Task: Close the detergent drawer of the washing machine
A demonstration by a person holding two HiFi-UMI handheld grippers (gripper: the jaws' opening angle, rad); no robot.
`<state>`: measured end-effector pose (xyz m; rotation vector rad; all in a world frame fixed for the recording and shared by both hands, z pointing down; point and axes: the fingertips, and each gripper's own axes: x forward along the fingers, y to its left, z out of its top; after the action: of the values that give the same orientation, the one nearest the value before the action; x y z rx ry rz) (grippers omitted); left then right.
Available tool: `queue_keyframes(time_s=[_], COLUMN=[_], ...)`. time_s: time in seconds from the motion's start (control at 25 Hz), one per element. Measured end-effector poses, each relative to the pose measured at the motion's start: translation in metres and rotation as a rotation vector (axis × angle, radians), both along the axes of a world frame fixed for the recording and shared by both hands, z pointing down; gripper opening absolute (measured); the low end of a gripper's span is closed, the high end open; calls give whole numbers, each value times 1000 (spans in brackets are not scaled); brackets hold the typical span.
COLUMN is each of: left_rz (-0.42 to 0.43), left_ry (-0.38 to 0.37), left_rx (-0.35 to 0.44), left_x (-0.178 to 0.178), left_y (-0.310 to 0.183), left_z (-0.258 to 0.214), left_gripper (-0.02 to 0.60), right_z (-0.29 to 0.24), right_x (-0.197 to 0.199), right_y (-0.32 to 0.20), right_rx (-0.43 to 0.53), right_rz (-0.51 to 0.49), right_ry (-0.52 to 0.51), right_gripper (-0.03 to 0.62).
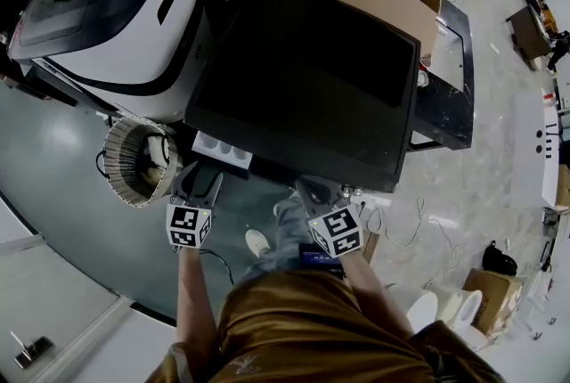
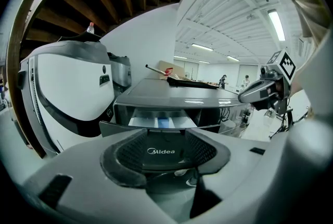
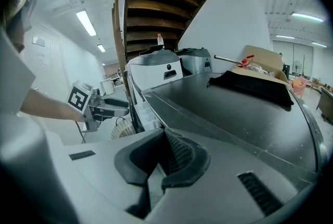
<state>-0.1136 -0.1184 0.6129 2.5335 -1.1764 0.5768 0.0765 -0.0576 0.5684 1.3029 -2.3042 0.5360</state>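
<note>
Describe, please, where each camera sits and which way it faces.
Head view: on the person's head, looking steeply down at the washing machine; a forearm, the left gripper and the right gripper show.
Left gripper view: rides that gripper, facing the open detergent drawer over its parted jaws.
Right gripper view: rides that gripper, looking along the machine's top past its closed jaws.
Shared: each gripper view shows the other gripper.

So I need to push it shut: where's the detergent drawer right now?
In the head view, the detergent drawer sticks out, open, at the left end of the washing machine front, just ahead of the left gripper.
</note>
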Motion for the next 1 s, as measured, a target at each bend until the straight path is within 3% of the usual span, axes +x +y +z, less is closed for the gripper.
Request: queue_keyframes(time_s=[1.0], left_rz=[-18], left_ry=[36], left_rx=[2], left_x=[14], left_y=[-25], left_z=[1], left_gripper=[229], right_z=[7], right_x=[9], right_y=[-7], right_rx=[-19], right_rz=[2], right_ry=[2], right_gripper=[12])
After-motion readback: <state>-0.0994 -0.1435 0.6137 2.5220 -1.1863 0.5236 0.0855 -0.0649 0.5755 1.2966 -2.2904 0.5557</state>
